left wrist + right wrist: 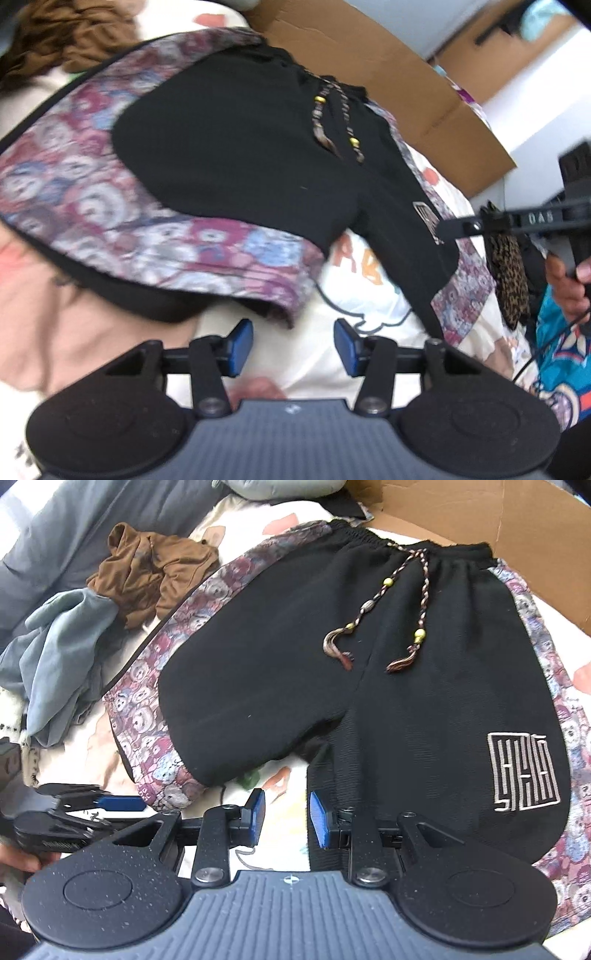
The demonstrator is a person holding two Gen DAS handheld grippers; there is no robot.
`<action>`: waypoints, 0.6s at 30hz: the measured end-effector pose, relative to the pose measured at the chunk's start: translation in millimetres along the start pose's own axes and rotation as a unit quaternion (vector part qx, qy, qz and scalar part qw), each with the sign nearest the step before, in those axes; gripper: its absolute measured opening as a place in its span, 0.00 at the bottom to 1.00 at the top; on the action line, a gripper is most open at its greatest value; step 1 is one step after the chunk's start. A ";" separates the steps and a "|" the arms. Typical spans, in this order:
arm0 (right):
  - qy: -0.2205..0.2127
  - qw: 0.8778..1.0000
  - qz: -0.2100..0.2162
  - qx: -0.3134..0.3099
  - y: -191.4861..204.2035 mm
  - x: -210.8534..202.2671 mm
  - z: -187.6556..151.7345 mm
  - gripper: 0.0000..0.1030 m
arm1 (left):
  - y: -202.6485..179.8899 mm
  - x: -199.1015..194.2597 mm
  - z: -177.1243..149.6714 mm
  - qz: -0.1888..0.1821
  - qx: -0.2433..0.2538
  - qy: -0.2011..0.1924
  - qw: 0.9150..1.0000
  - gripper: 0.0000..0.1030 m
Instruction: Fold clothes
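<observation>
Lying flat and unfolded on the bed [236, 528]: black shorts [280, 672] with printed side panels, waistband at the far end from both sets of fingers, both legs spread apart, drawstring [391, 616] loose across the front. Not a single fold made yet, judging by the full spread of the garment; smoothed out well enough to start, though.

Left gripper [293, 345] hovering just short of the near leg hem, fingers [242, 334] apart, nothing between them but bare printed sheet. Patterned hem edge just ahead of and slightly left of the left-hand finger. Not touching cloth, as far as can be told through the blur.

Right gripper [287, 821] poised at the crotch gap between the two legs, fingers [319, 825] apart and empty, one leg hem ahead to the left, the other leg with its embroidered emblem [524, 771] just beside and right of the right-hand finger. No cloth pinched.

Seen from the right wrist, left gripper low at the left edge, near the outer hem.

Still to do, by this reckoning: everything. Gripping a leg or side, bringing one half over the other, then folding again toward the waistband. Also waiting beyond the far-left of the fingers: a crumpled brown garment [155, 572] and a grey-blue one [62, 657], both unfolded. Task barely begun.
</observation>
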State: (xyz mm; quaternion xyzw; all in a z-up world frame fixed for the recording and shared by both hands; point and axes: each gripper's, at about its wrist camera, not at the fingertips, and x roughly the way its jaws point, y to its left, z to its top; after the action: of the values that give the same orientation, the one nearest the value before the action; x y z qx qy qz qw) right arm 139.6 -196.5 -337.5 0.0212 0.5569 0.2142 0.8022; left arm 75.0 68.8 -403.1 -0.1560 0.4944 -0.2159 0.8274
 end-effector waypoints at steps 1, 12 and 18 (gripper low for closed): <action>0.002 1.000 0.002 0.001 2.0 2.3 -0.6 0.33 | -3.3 3.8 0.9 -0.001 0.006 -0.002 1.000 0.39; 0.003 1.000 0.023 0.007 13.2 12.9 1.2 0.33 | 5.5 -14.1 49.0 -0.007 0.015 -0.056 0.998 0.01; -0.001 0.999 0.037 0.007 17.7 18.6 4.8 0.33 | 19.9 -18.1 83.1 0.016 0.029 -0.068 0.997 0.01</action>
State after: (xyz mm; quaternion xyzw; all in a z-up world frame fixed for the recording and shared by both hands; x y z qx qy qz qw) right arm 143.6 -172.7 -347.3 0.0476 0.5567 0.2402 0.7938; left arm 145.0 98.9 -360.4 -0.1382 0.4327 -0.2053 0.8669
